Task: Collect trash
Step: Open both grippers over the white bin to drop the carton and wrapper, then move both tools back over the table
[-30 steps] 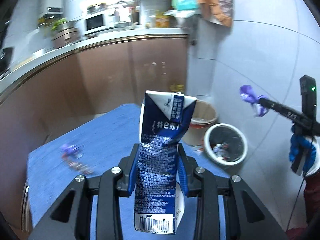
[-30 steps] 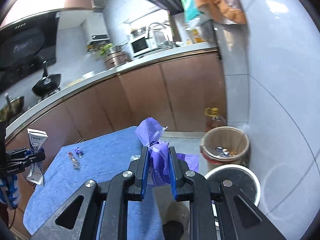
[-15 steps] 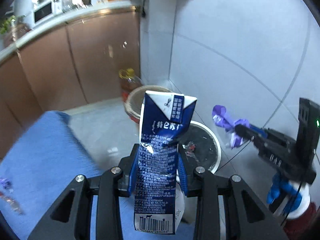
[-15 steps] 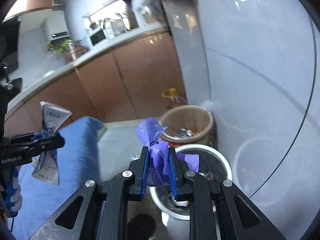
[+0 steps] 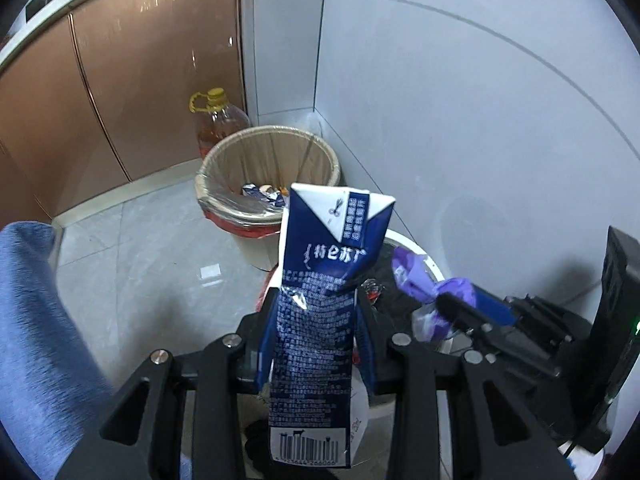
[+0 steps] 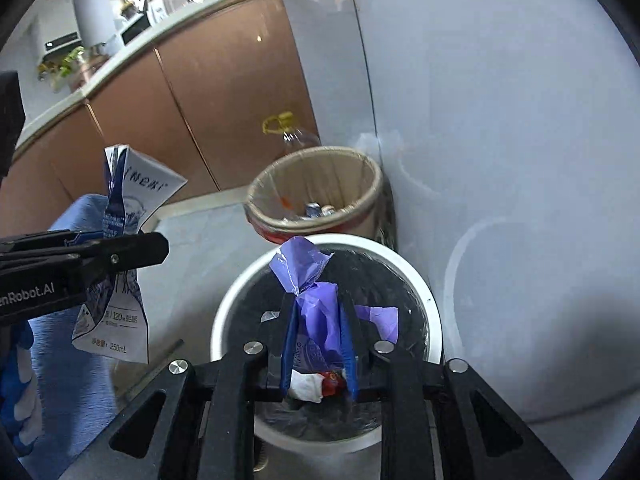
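Two pieces of trash hang above the white bin (image 6: 434, 320). The left gripper (image 5: 316, 344) clamps a crushed milk carton (image 5: 320, 312), long axis upright, folded top up. The right gripper's (image 6: 318, 344) jaws are opening around a purple wrapper (image 6: 312, 304), twisted end upward.

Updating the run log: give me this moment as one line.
left gripper: shut on milk carton | right gripper: jaws opening, purple wrapper between them | over white bin
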